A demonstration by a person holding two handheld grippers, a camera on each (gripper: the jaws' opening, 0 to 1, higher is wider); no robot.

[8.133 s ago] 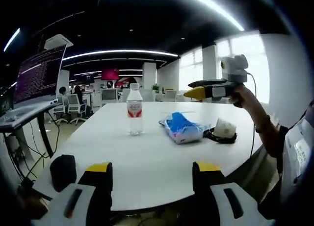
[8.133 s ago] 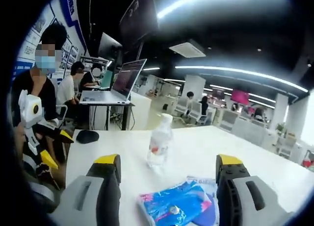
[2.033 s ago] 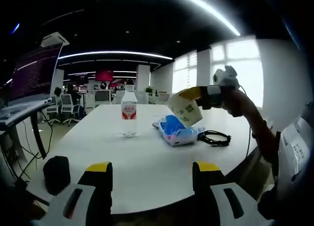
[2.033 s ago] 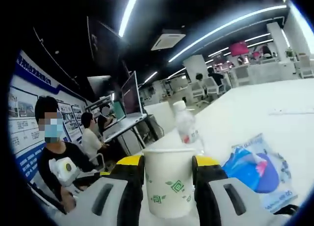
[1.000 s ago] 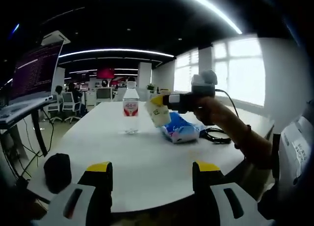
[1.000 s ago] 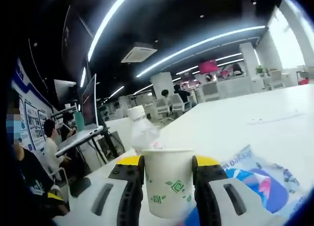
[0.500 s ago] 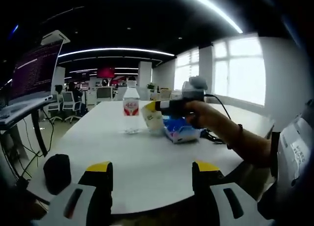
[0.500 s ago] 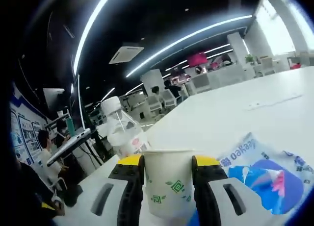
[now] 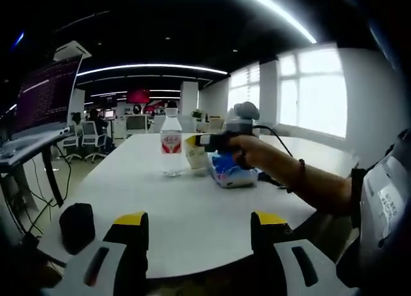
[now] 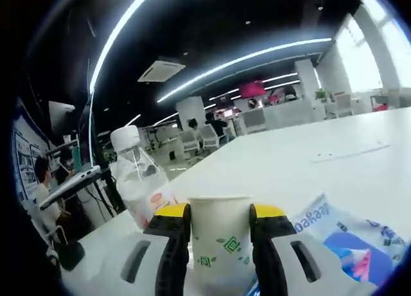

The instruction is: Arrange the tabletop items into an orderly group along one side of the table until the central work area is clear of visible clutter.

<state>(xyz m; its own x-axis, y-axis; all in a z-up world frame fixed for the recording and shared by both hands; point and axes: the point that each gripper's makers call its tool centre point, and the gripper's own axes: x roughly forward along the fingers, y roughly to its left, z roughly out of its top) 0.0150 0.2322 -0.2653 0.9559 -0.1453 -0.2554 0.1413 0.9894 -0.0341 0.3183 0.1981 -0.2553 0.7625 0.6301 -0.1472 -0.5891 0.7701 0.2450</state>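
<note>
The right gripper (image 10: 220,244) was clamped on a paper cup (image 10: 220,238), one yellow-tipped jaw pressed to each side, and the cup stood upright between them. In the left gripper view the same cup (image 9: 195,154) sat low at the white table (image 9: 192,206), just beside the water bottle (image 9: 170,145) and between it and the blue plastic packet (image 9: 232,171). I judged it was brought there so that the loose things would stand as one tidy cluster around the bottle; whether its base already touched the tabletop I could not tell. A black cable (image 9: 273,180) lay just beyond the packet from the bottle. A black mouse (image 9: 77,225) lay well apart from the bottle, at the near table edge, and probably had yet to join the group. The left gripper (image 9: 199,251) hung back over that near edge, jaws spread wide and holding nothing, likely waiting its turn.
</note>
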